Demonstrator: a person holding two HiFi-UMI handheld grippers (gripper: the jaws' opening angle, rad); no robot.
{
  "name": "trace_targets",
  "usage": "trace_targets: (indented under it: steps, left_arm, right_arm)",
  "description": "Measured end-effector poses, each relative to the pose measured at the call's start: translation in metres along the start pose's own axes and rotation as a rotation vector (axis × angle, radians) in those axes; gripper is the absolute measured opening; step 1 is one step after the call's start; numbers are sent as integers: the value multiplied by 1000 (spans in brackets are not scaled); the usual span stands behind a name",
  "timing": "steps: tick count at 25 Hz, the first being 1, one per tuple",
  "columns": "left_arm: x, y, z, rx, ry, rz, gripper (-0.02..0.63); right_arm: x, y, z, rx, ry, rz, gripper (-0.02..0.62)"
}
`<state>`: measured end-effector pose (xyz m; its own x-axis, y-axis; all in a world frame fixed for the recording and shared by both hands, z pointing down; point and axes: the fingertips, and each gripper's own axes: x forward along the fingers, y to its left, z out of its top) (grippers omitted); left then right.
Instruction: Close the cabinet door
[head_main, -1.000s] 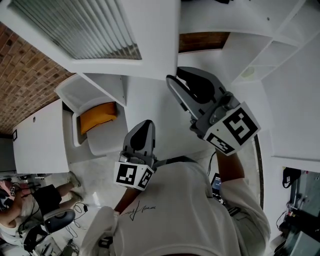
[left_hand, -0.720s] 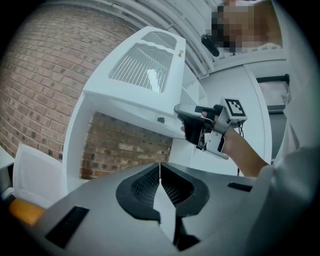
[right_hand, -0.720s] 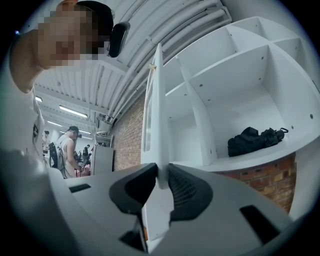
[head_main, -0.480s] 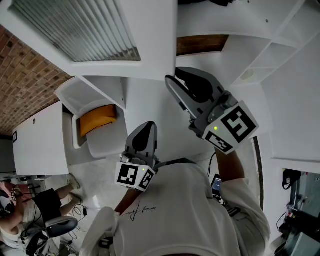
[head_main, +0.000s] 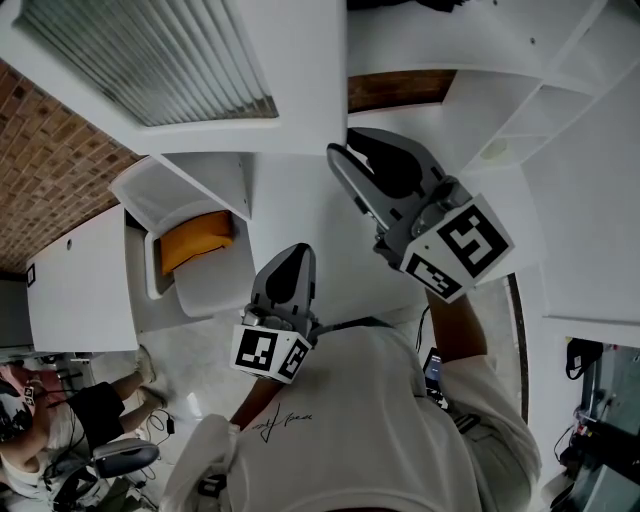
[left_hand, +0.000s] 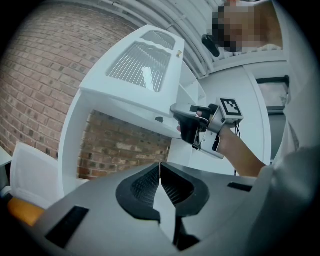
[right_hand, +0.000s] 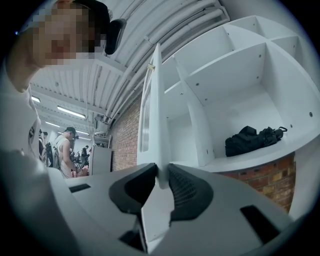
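The cabinet door (right_hand: 156, 115), swung out from the white cabinet (right_hand: 240, 85), has its free edge pinched between the jaws of the right tool (right_hand: 161, 182), while the left tool (left_hand: 160, 177) hangs low, jaws pressed together on nothing. That nip on a thin, smooth edge looks slight, so a fast or crooked push could let the door slip free and slam, or trap the jaws against the frame. One cabinet shelf holds a black bag (right_hand: 255, 139); lower down, a white bin (head_main: 150, 188) holds something orange (head_main: 195, 235).
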<state>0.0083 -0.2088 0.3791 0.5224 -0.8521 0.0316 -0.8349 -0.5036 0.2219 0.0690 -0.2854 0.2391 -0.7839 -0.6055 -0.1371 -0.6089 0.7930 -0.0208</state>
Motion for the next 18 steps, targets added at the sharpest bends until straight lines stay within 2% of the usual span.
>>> trace_targets:
  steps: [18]
  left_arm:
    - [0, 8, 0, 19, 8, 22, 21]
  right_arm:
    - [11, -19, -1, -31, -3, -56, 94]
